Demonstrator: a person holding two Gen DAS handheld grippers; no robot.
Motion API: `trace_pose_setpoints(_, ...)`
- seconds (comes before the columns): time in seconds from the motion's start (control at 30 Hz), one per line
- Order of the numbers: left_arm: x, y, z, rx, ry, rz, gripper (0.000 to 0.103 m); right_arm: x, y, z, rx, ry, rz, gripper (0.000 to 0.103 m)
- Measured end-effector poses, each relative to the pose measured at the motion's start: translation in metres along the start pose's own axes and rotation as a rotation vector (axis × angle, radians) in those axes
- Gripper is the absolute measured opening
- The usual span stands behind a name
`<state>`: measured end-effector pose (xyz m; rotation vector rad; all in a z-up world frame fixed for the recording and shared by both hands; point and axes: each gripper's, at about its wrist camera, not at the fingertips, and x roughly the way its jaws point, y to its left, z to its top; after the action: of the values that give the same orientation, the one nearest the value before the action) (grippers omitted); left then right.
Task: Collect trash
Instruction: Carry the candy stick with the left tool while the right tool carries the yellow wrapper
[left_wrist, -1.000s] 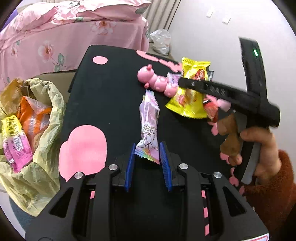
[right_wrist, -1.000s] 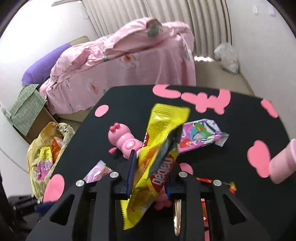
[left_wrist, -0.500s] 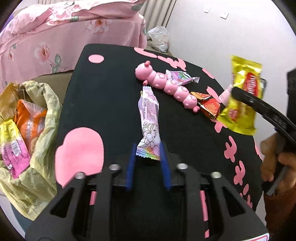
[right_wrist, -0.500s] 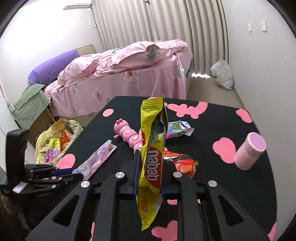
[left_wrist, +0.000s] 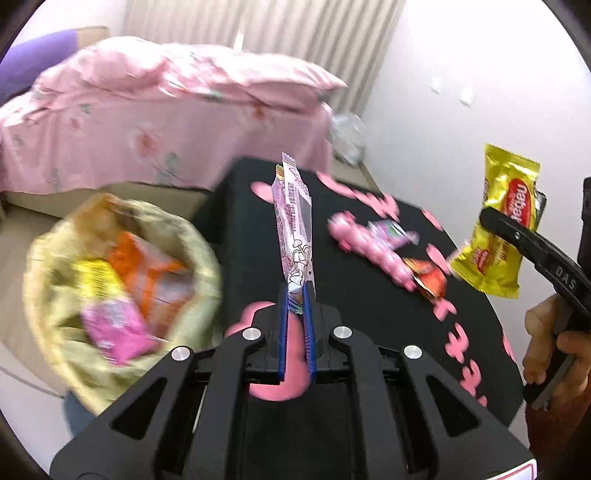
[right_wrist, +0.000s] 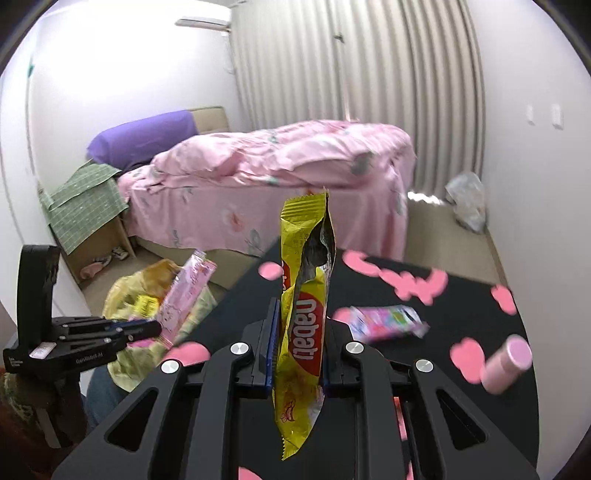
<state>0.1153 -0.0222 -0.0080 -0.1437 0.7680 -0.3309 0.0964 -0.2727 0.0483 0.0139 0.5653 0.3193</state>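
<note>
My left gripper (left_wrist: 296, 295) is shut on a long pink wrapper (left_wrist: 293, 229) and holds it upright above the black table's left edge; it also shows in the right wrist view (right_wrist: 186, 295). My right gripper (right_wrist: 297, 332) is shut on a yellow Nabati wrapper (right_wrist: 304, 317), lifted above the table; it also shows in the left wrist view (left_wrist: 502, 221). A yellow trash bag (left_wrist: 122, 273) holding several wrappers sits left of the table. A red wrapper (left_wrist: 430, 282) and a colourful wrapper (right_wrist: 384, 319) lie on the table.
The black table (left_wrist: 354, 306) has pink patches. A pink caterpillar toy (left_wrist: 369, 251) lies on it, and a pink cylinder (right_wrist: 506, 363) lies at the right. A pink bed (right_wrist: 280, 184) stands behind. A cardboard box under green cloth (right_wrist: 85, 206) is at the left.
My left gripper closed on the pink wrapper and lifted it off the table toward the bag. My right gripper rose higher with the yellow wrapper.
</note>
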Motion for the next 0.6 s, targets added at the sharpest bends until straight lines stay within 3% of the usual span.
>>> trace_pose_setpoints(0.27,-0.030,0.072,0.005,-0.112,-0.073,0.123,0.008,0.030,0.066,0.025,-0.094,0.006,0.098,0.017)
trace_pose_setpoints(0.6,-0.032,0.136,-0.010,-0.267,-0.060,0.218,0.008,0.094,0.140,0.039,-0.173,0.068,0.241,0.017)
